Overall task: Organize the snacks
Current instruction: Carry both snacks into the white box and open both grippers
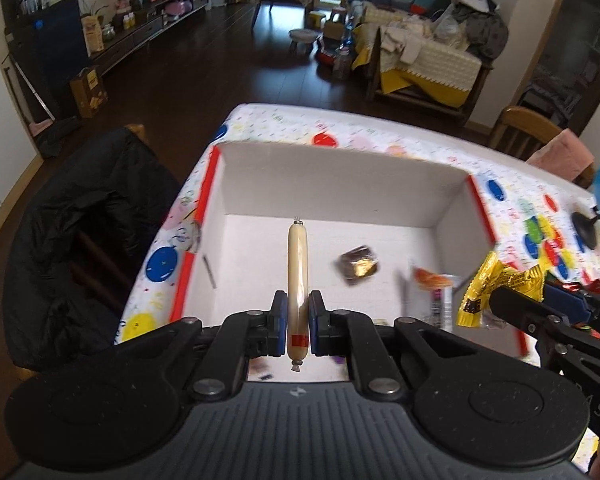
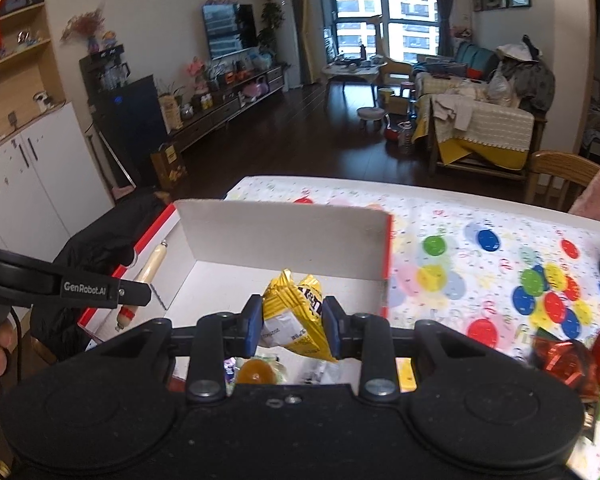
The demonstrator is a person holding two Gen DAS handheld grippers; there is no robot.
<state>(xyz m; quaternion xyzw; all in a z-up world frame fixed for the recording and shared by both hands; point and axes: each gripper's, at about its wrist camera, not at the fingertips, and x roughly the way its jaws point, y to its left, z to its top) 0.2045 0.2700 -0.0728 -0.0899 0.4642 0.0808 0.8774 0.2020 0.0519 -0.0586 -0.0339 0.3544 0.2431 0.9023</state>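
Presently, over the white box (image 1: 340,184) at the desk's (image 1: 512,200) left edge, a stiff, slippery sausage stick (image 1: 298,264) is pinched near its red-banded end by the left tool (image 1: 298,316), and a light, crinkly yellow packet (image 2: 296,312) is clamped mid-body by the right tool (image 2: 294,326).

In the left wrist view, the snacks on the box floor, a dark wrapped piece (image 1: 358,265) and an orange-printed packet (image 1: 434,280), are smeared by motion blur, their print unreadable. The right tool's body hides the near part of the white box (image 2: 284,232). Red wrappers (image 2: 572,364) on the desk (image 2: 480,216) are blurred.
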